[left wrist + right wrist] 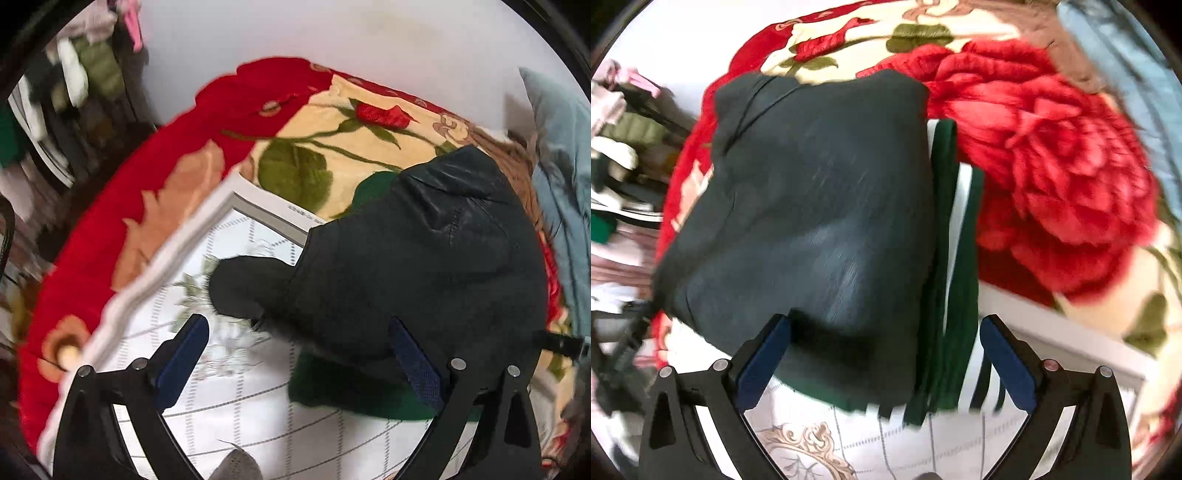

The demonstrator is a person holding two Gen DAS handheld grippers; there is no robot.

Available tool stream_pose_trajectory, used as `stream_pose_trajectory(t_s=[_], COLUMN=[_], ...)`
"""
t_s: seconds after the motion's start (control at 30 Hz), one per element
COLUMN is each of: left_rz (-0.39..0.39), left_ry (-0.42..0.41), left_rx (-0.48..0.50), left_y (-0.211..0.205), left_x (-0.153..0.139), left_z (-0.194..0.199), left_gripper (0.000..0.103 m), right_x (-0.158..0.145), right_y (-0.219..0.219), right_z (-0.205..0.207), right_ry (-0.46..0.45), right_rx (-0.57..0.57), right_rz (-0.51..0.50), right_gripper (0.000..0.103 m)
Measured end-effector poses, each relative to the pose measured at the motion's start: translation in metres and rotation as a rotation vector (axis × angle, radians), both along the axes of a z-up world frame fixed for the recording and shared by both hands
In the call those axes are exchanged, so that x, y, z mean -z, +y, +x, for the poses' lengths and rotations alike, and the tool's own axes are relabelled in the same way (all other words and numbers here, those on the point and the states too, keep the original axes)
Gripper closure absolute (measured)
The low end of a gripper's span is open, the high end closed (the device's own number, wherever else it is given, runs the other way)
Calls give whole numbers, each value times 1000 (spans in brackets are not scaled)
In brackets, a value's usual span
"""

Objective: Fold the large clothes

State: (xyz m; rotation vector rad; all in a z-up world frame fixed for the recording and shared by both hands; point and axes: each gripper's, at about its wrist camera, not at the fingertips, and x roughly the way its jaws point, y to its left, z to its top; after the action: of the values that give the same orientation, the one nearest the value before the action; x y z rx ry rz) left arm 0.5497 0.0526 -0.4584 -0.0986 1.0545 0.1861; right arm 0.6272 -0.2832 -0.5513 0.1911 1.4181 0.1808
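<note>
A dark, slightly shiny jacket (424,258) lies folded in a bundle on a white patterned sheet (221,406), with a fuzzy-edged dark flap sticking out to its left. Under it lies a dark green garment (351,391). My left gripper (299,358) hovers over the jacket's near edge, open, its blue pads clear of the cloth. In the right wrist view the same jacket (812,221) fills the middle, with the green garment (955,258) and its white stripes along its right side. My right gripper (886,362) stands open above both near edges and holds nothing.
A red and cream floral blanket (129,221) spreads under the sheet, its big red rose (1052,166) to the right of the clothes. A light blue cloth (565,166) lies at the far right. A blurred heap of other clothes (74,74) sits beyond the bed's left edge.
</note>
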Motion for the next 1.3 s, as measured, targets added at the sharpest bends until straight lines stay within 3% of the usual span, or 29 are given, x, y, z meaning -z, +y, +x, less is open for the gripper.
stream_pose_trajectory(t_s=[0.17,0.3,0.4,0.67,1.0,1.3], left_rz=[114,131,125,113,65,61], left_ry=[-15,-18,-33,-119,-205,-305], left_rx=[51,100,134,209,214,184], left_y=[-18,-30,-34,-40,-29,-31], left_x=[-37,-74,-104,-197,-313,-380], left_z=[-26,-54,-76,-150,-256,-329], left_gripper=[3,3,3,3,3,3], right_x=[-40,-90,-154,-284,-432,-528], right_y=[19,25,41,50,74,83], right_z=[-81,-117,-153,-251,-380,-466], right_ry=[-95,-154,-195,-320,-459,-584], right_rx=[84,163,207,252,268,224], right_rz=[-169,-286,-322,-415,-416,-403], right_gripper=[0,0,0,0,0,0])
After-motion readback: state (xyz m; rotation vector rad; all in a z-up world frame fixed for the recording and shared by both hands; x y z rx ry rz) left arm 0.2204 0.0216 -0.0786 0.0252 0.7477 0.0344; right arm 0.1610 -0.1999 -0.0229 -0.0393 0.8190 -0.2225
